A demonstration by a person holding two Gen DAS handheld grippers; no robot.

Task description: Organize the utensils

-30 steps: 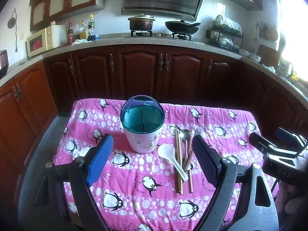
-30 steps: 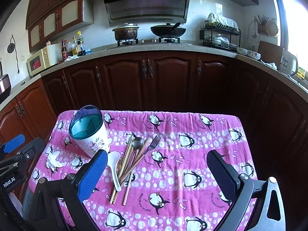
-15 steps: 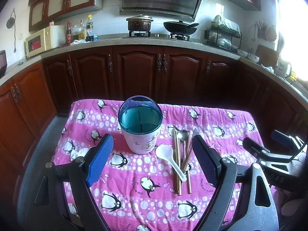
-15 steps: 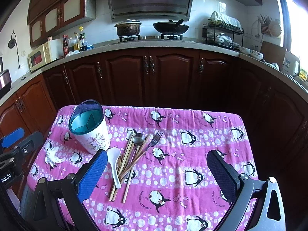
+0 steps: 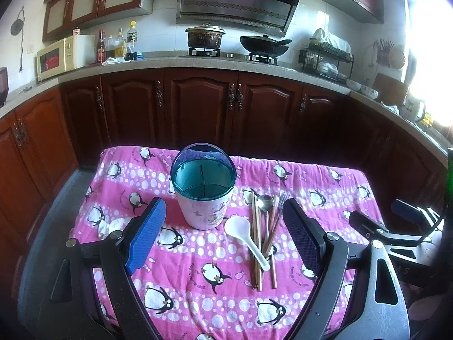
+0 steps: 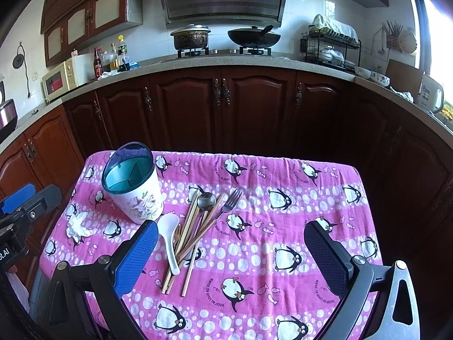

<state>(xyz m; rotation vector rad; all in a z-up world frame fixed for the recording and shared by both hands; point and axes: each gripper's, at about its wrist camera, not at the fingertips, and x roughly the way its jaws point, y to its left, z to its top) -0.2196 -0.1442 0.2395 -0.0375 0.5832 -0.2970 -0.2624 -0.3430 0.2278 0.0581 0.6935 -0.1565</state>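
A small bench (image 6: 325, 175) covered with a pink penguin-print cloth (image 6: 283, 226) carries everything. In the right wrist view a white utensil holder (image 6: 133, 187) with a teal divided inside and a blue see-through lid tipped back stands upright at about 10 o'clock from the cloth's middle. Just beside its base, at its 4 o'clock, the utensils lie in one loose heap: a white plastic spoon (image 6: 169, 238) with its bowl nearest the holder, several wooden chopsticks (image 6: 188, 232) fanned across one another, a metal spoon (image 6: 206, 200) and a metal fork (image 6: 230, 202) with its tines pointing toward 1 o'clock. A crumpled white tissue (image 6: 78, 225) lies on the cloth at the holder's 8 o'clock, near the bench's edge.

The right tool (image 6: 230, 243) hovers above the near part of the cloth with its jaws wide apart and nothing between them; its blue-padded finger sits just at 7 o'clock of the white spoon without touching it. The left tool (image 5: 223, 226) likewise stands with jaws spread wide and empty, the holder framed between its fingers at 12 o'clock and the utensil heap close to its right finger
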